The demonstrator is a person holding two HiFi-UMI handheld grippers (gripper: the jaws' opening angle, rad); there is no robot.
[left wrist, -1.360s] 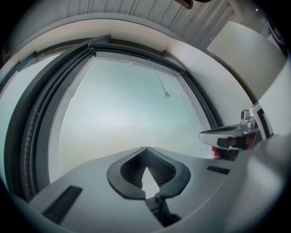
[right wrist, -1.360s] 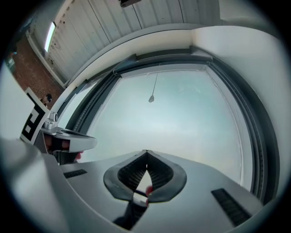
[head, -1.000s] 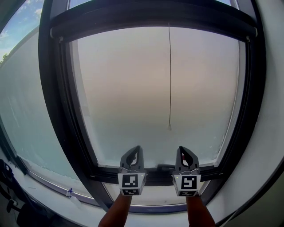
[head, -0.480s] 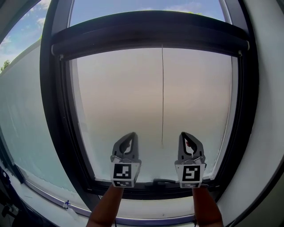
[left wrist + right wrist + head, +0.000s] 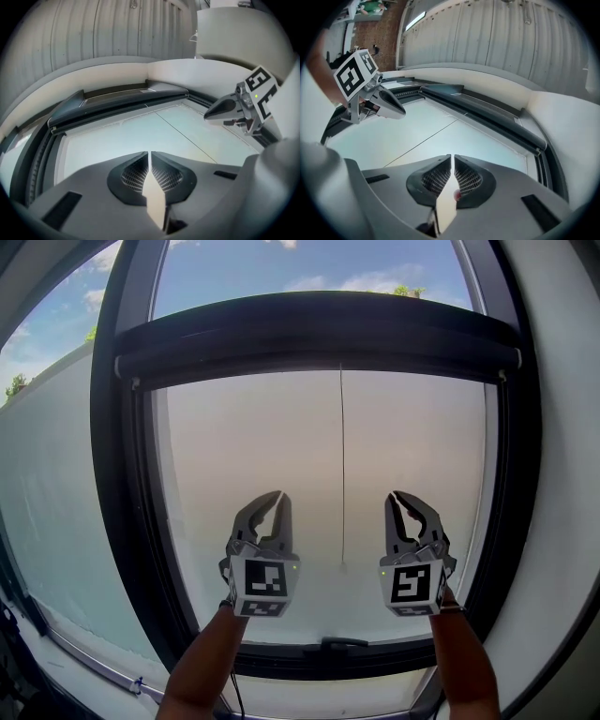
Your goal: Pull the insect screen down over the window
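In the head view, the dark rolled-up insect screen [image 5: 319,329] is seen atop the black-framed window [image 5: 127,521], its thin pull cord [image 5: 342,474] untouched between left gripper [image 5: 278,498] and right gripper [image 5: 397,498]. In each gripper view, jaws are shown together, empty; the pull is judged unstarted

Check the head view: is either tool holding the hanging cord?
No, the cord hangs free between the left tool and right tool, touched by neither.
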